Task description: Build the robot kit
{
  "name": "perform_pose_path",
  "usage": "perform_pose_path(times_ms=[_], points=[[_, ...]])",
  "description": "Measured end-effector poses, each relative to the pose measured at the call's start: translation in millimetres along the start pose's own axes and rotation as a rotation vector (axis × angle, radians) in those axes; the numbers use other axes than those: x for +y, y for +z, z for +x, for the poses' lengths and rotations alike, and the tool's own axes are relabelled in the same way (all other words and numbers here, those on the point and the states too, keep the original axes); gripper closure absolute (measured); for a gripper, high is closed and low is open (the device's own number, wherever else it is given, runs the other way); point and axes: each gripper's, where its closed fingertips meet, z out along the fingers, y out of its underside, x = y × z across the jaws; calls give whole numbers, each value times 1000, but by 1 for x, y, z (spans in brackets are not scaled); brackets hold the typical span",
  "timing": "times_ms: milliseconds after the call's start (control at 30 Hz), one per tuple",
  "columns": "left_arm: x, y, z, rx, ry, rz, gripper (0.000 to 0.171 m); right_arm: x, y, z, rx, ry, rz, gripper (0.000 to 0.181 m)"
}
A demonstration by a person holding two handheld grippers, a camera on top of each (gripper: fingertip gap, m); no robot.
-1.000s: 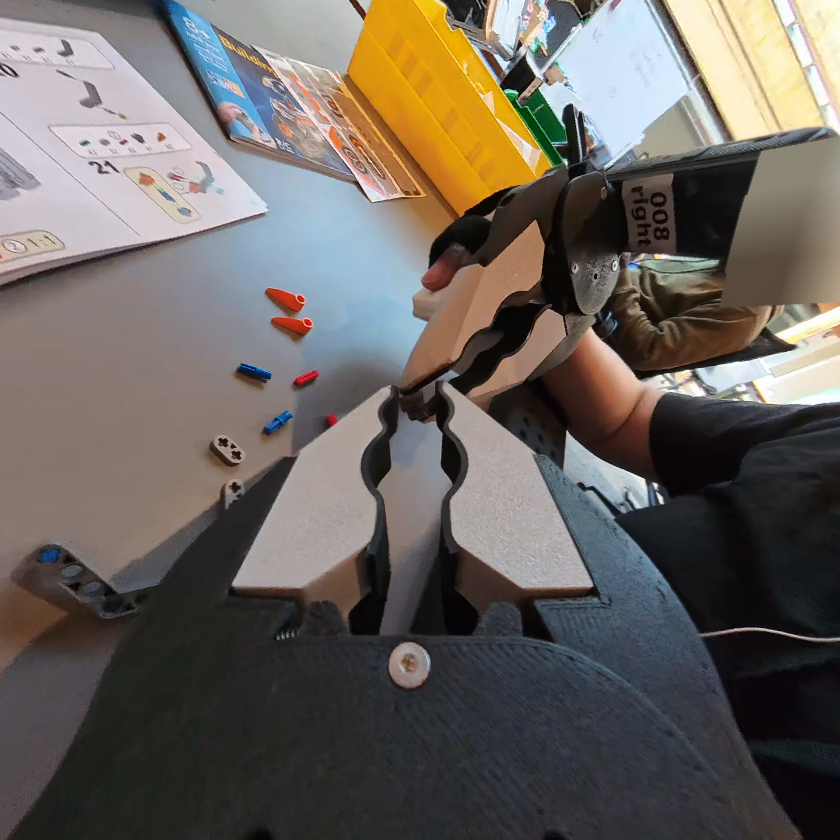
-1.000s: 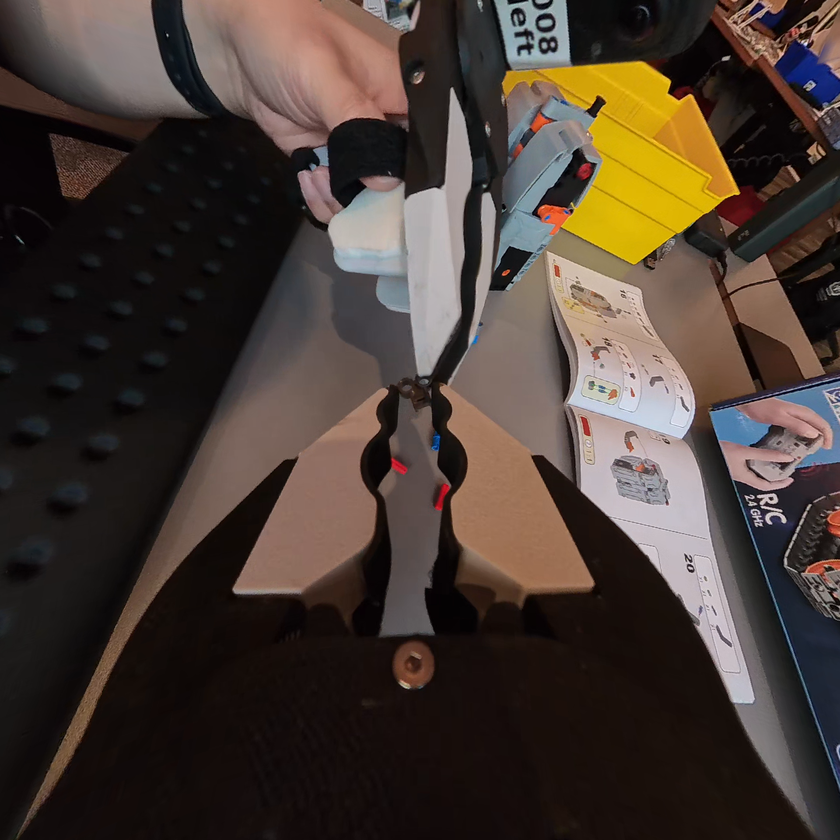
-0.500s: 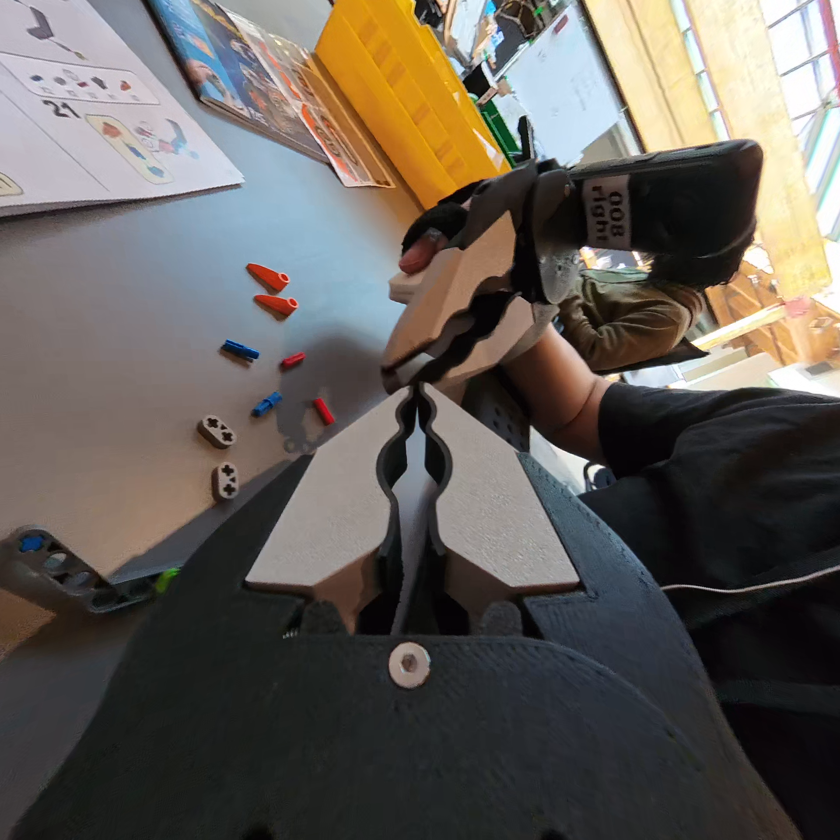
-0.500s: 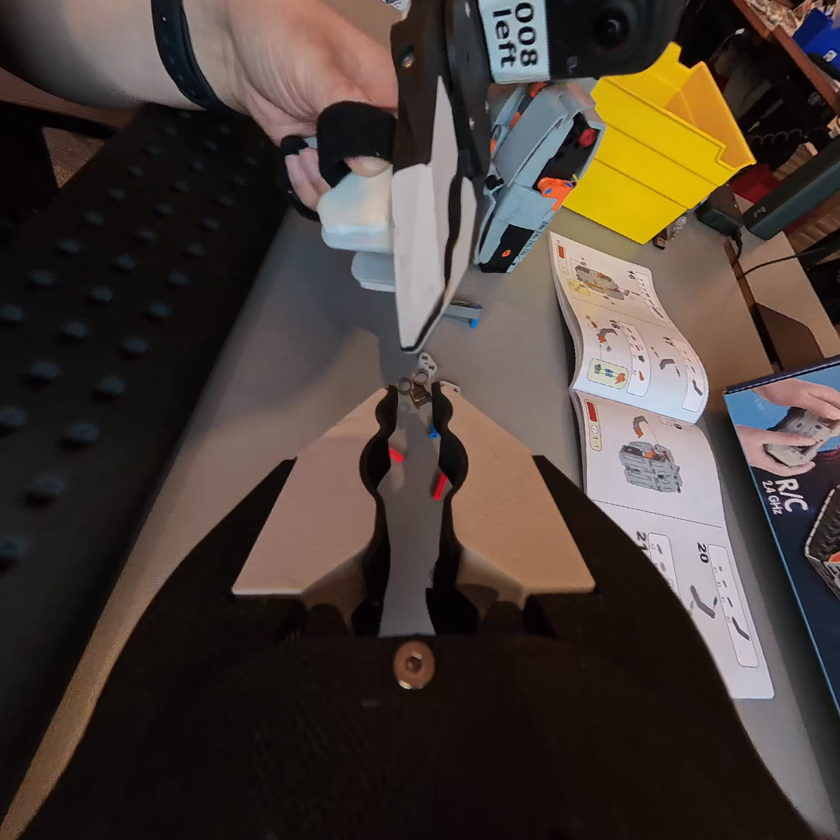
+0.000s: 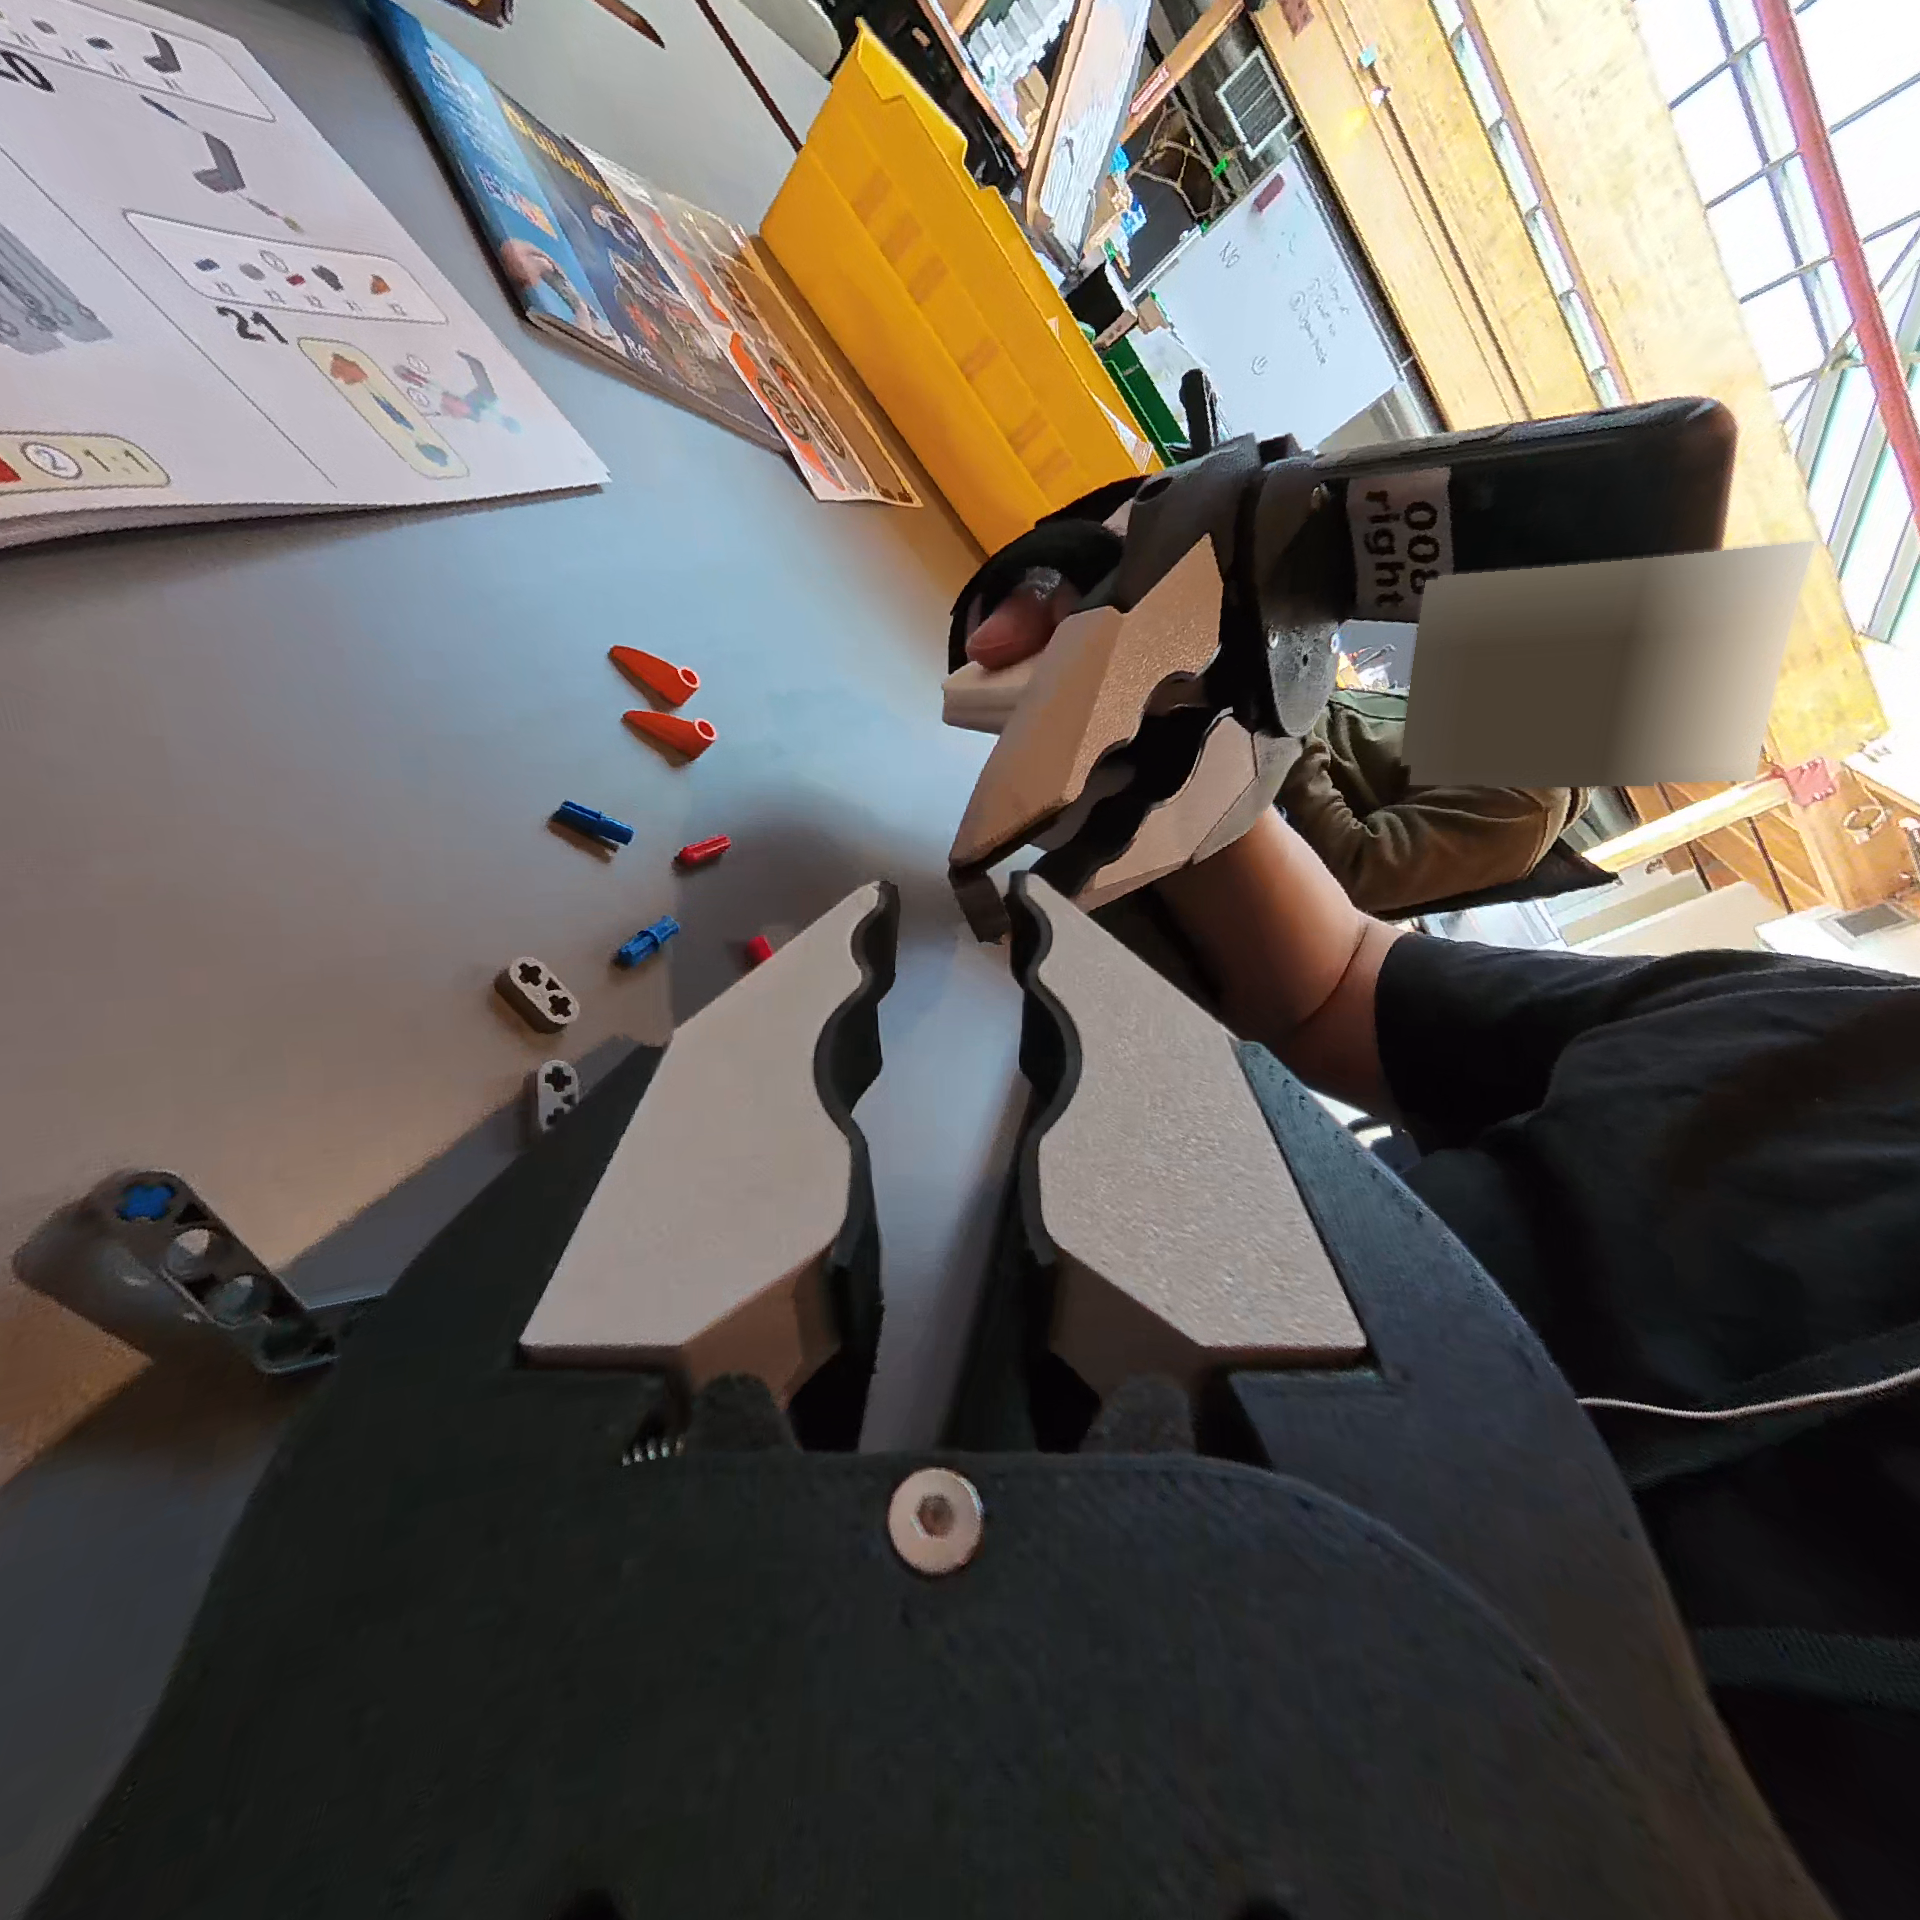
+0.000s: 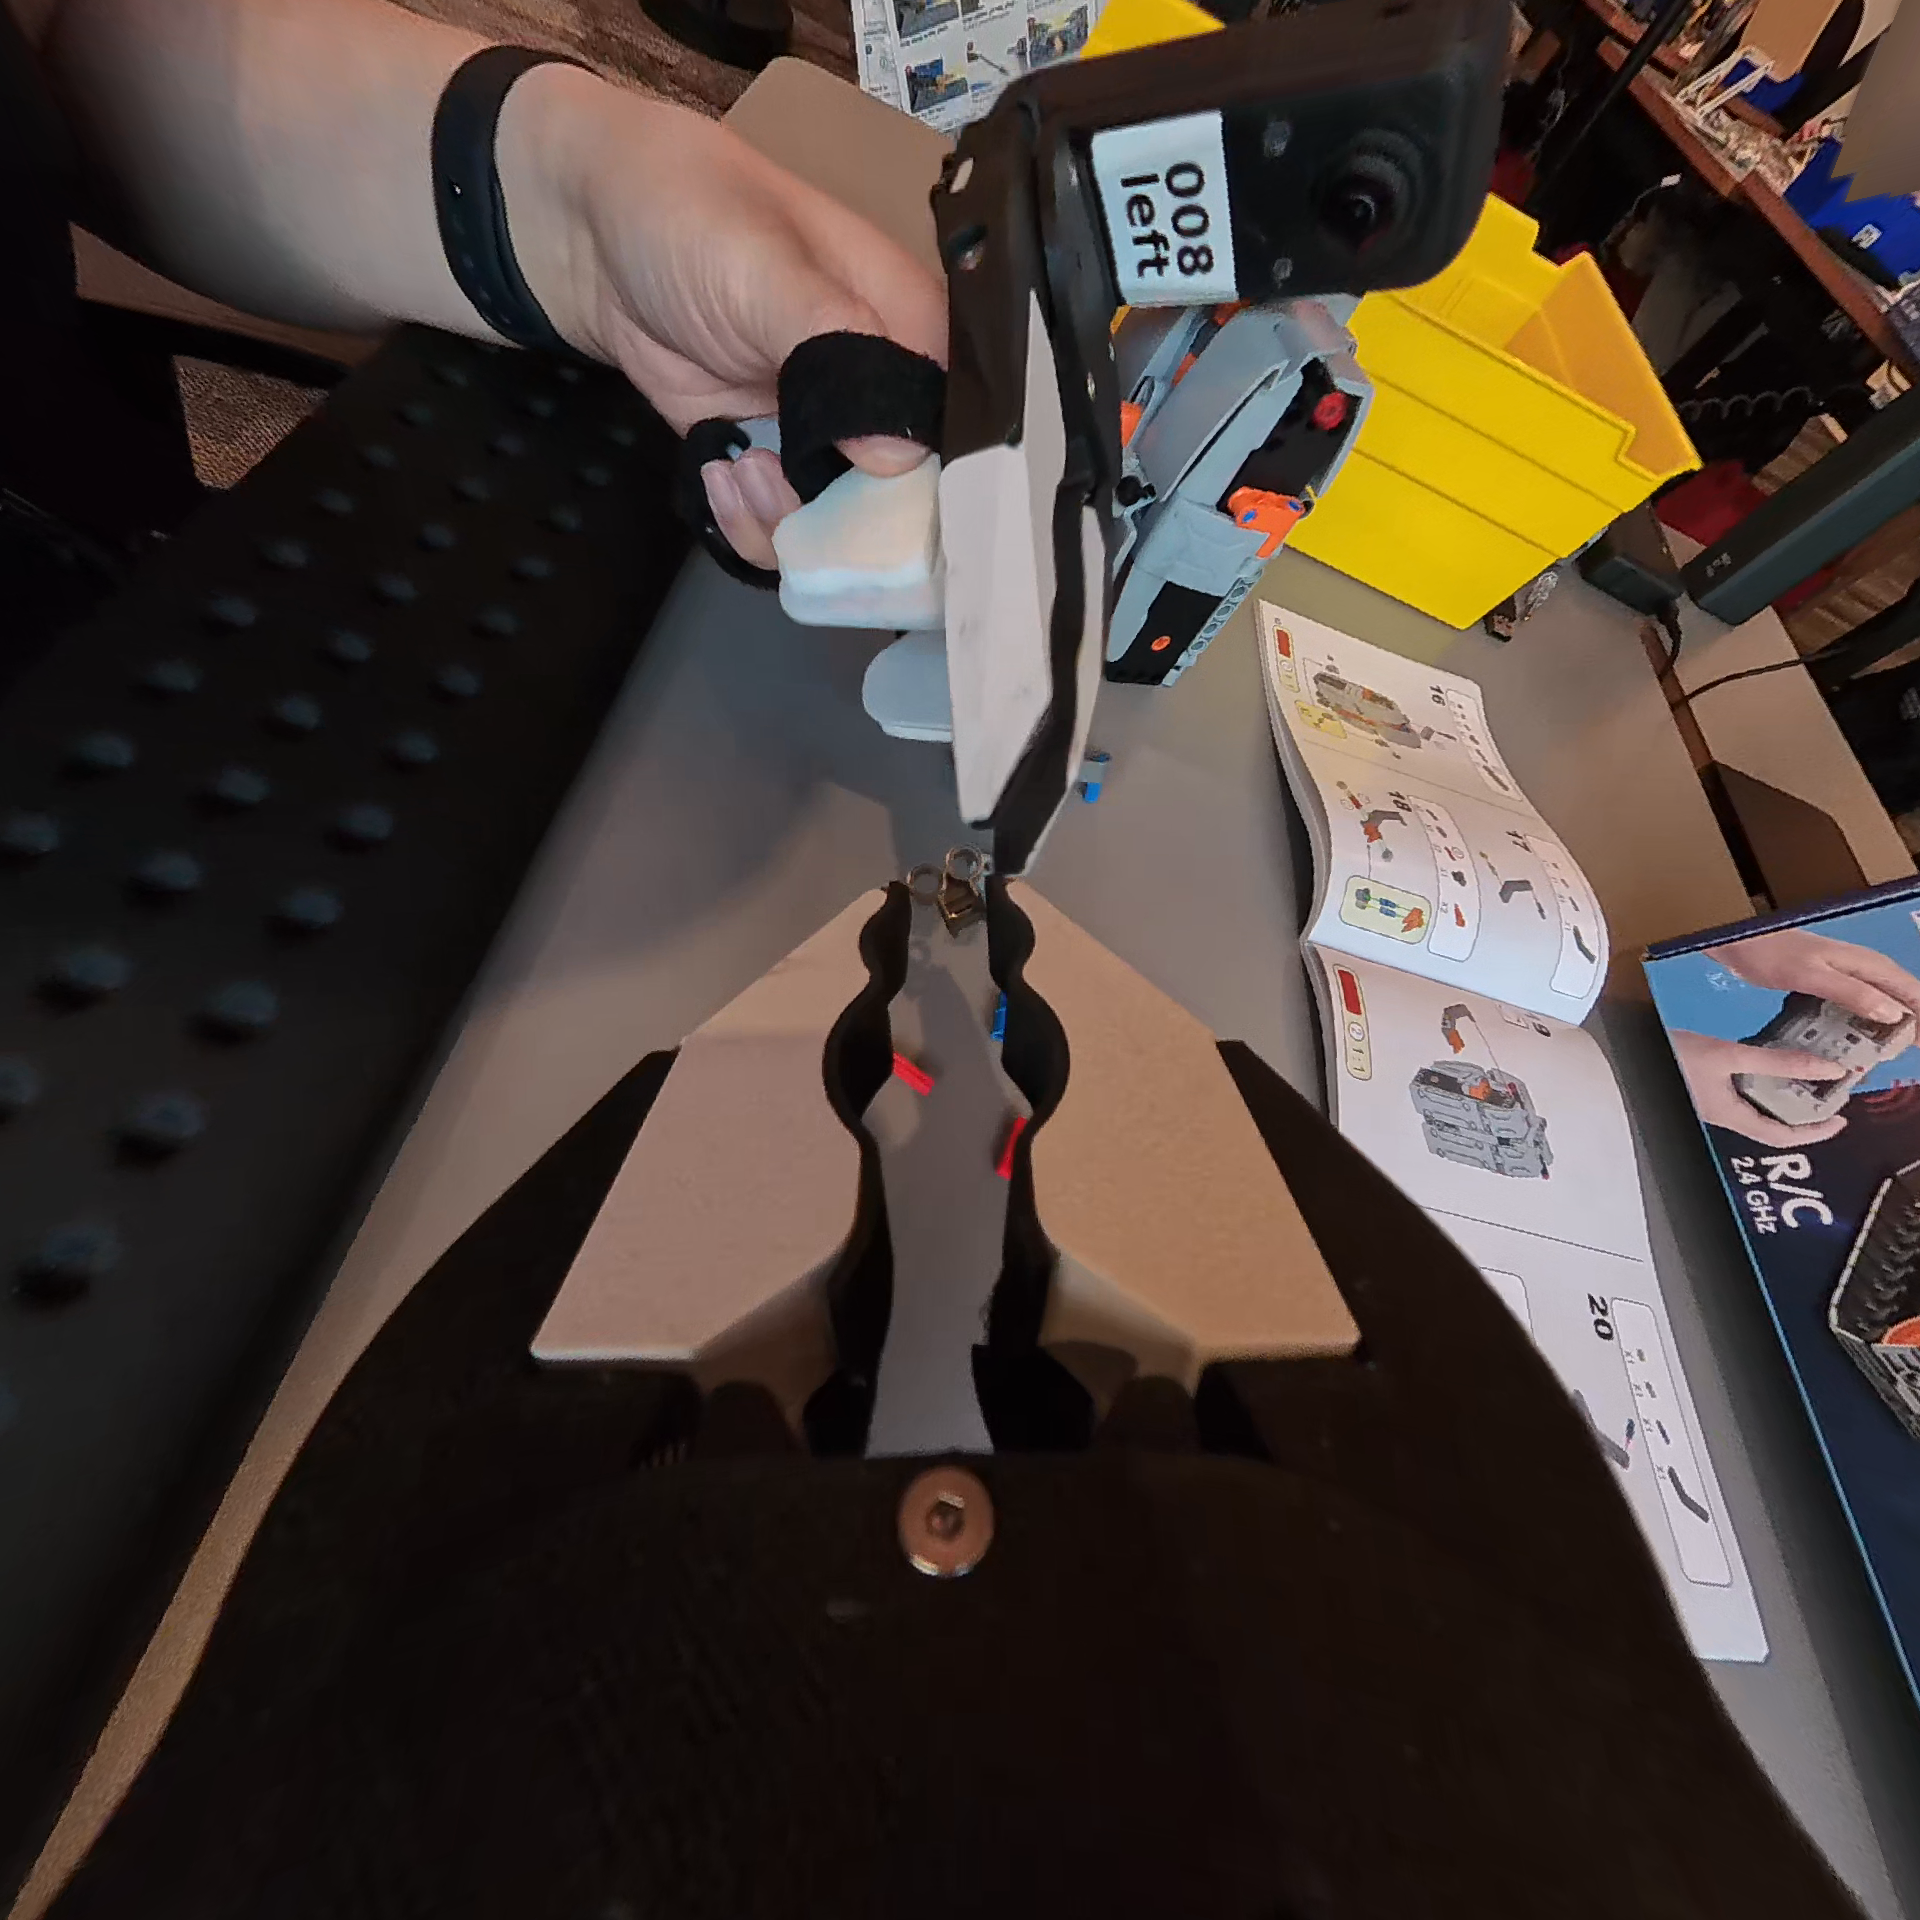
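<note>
In the right wrist view my right gripper [image 6: 948,891] is shut on a small dark grey connector piece [image 6: 956,902] with two ring ends, held just above the grey table [image 6: 727,831]. My left gripper [image 6: 1013,847] comes in from above, edge-on, with its tips right beside the piece. In the left wrist view my left gripper [image 5: 956,894] is open, its two tips either side of the piece [image 5: 979,914]. The right gripper [image 5: 971,868] reaches in from the right and holds the piece.
Loose parts lie on the table: two orange cones [image 5: 655,670], blue pins [image 5: 592,824], red pins [image 5: 703,850], grey two-hole links [image 5: 535,994], a grey beam [image 5: 166,1262]. An instruction booklet [image 6: 1455,935], a blue box [image 6: 1818,1143], a yellow bin [image 6: 1486,416], a grey-orange model [image 6: 1226,499], a black studded mat [image 6: 260,727]. Left and right tips are no more than a few centimetres apart.
My left gripper let go of the piece, pulled back shut, and has now come back with its jaws opened around it. The right gripper has kept its hold.
</note>
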Motion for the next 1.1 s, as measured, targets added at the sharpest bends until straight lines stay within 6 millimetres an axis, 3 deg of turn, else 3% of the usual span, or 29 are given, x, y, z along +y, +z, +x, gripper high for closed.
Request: perform_pose_path(times_ms=[333, 500, 533, 700, 1100], points=[[10, 5, 7, 35, 19, -56, 164, -3, 2, -1, 17, -26, -8, 166], [-12, -5, 7, 14, 27, 86, 165, -8, 6, 19, 125, 158, 11, 126], [-17, -8, 4, -7, 31, 124, 165, -11, 8, 23, 148, 220, 21, 126], [-35, -19, 3, -61, 68, 256, 165, -20, 10, 38, 290, 311, 35, 144], [-37, -19, 4, -81, 87, 293, 165, -21, 12, 46, 372, 362, 45, 165]])
